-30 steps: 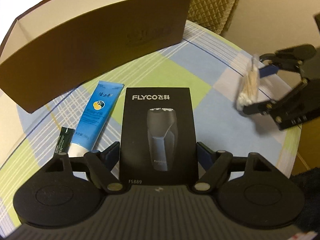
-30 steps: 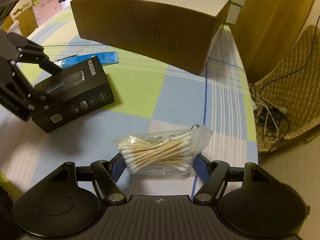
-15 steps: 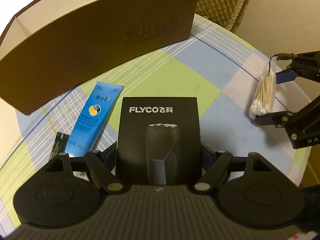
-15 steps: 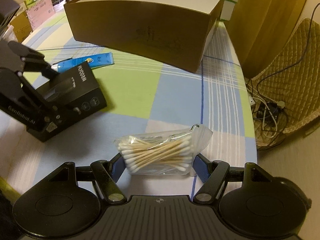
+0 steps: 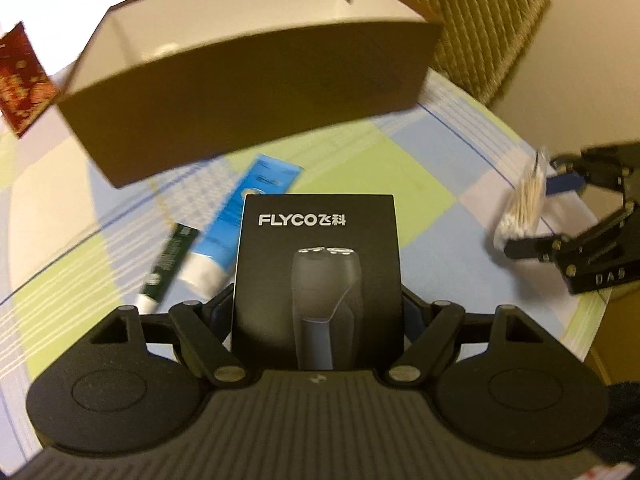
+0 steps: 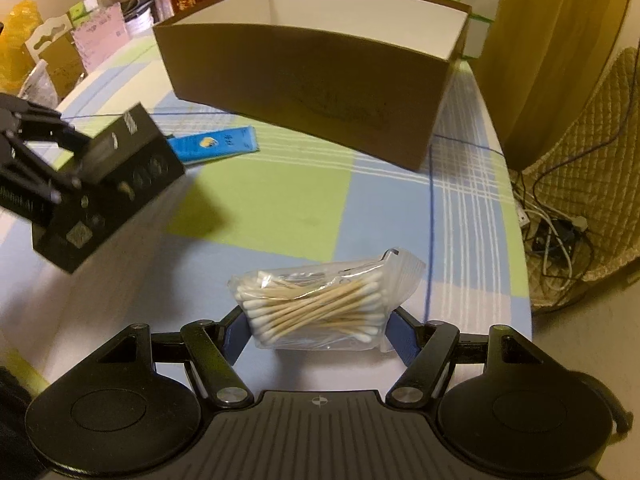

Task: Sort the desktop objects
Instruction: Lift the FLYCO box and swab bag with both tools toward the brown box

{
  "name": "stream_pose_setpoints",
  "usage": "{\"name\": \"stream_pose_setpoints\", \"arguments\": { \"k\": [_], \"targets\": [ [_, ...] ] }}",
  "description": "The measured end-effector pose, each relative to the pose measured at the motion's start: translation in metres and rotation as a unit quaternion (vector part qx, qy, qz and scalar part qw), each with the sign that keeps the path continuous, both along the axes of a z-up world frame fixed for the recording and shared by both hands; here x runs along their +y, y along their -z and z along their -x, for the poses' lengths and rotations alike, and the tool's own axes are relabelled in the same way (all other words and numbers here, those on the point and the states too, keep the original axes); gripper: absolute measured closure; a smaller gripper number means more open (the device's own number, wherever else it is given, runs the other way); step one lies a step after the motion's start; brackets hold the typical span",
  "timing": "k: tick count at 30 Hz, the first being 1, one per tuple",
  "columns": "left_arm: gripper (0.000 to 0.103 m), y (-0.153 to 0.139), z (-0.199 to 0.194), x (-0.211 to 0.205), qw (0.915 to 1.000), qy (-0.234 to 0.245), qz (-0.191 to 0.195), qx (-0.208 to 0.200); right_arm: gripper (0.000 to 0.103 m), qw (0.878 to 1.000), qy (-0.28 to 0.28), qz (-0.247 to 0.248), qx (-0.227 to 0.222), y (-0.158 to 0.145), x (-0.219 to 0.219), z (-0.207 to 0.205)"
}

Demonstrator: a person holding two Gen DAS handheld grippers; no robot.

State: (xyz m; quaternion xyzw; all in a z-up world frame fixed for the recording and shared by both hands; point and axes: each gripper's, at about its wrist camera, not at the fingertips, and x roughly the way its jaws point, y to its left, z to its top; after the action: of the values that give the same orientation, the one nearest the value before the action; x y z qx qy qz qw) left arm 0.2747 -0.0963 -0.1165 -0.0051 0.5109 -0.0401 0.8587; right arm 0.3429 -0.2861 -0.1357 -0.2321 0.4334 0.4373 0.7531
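My left gripper (image 5: 316,312) is shut on a black FLYCO shaver box (image 5: 318,268) and holds it above the table; it also shows in the right wrist view (image 6: 108,184). My right gripper (image 6: 316,324) is shut on a clear bag of cotton swabs (image 6: 320,308), also seen at the right of the left wrist view (image 5: 524,208). A brown open box (image 5: 256,96) with a white inside stands ahead, also in the right wrist view (image 6: 316,84). A blue tube (image 5: 236,232) and a thin dark green tube (image 5: 168,264) lie on the table.
The round table has a checked blue, green and white cloth (image 6: 280,200). Its edge runs on the right (image 6: 520,240), with cables (image 6: 560,232) on the floor beyond. Boxes and packets (image 6: 72,48) crowd the far left. A quilted chair (image 5: 472,28) stands behind.
My left gripper has lifted the shaver box higher and toward the brown box, whose white inside now shows. My right gripper has risen with the swab bag and come closer to the box.
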Motion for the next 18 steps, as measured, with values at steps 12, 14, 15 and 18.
{"name": "stream_pose_setpoints", "arguments": {
  "k": [12, 14, 15, 18],
  "targets": [
    [0.027, -0.046, -0.001, 0.03, 0.9968, -0.056, 0.014, -0.055, 0.035, 0.999, -0.029, -0.025, -0.003, -0.012, 0.015, 0.002],
    [0.027, -0.053, -0.002, 0.033, 0.9961, -0.061, 0.014, -0.062, 0.035, 0.999, -0.03, -0.031, -0.006, -0.016, 0.017, -0.002],
    [0.027, -0.057, -0.005, 0.035, 0.9958, -0.063, 0.013, -0.066, 0.035, 0.999, -0.032, -0.034, -0.009, -0.019, 0.018, -0.004],
    [0.027, -0.069, -0.013, 0.042, 0.9944, -0.07, 0.01, -0.079, 0.035, 0.998, -0.032, -0.046, -0.017, -0.029, 0.019, -0.013]
  ]
}}
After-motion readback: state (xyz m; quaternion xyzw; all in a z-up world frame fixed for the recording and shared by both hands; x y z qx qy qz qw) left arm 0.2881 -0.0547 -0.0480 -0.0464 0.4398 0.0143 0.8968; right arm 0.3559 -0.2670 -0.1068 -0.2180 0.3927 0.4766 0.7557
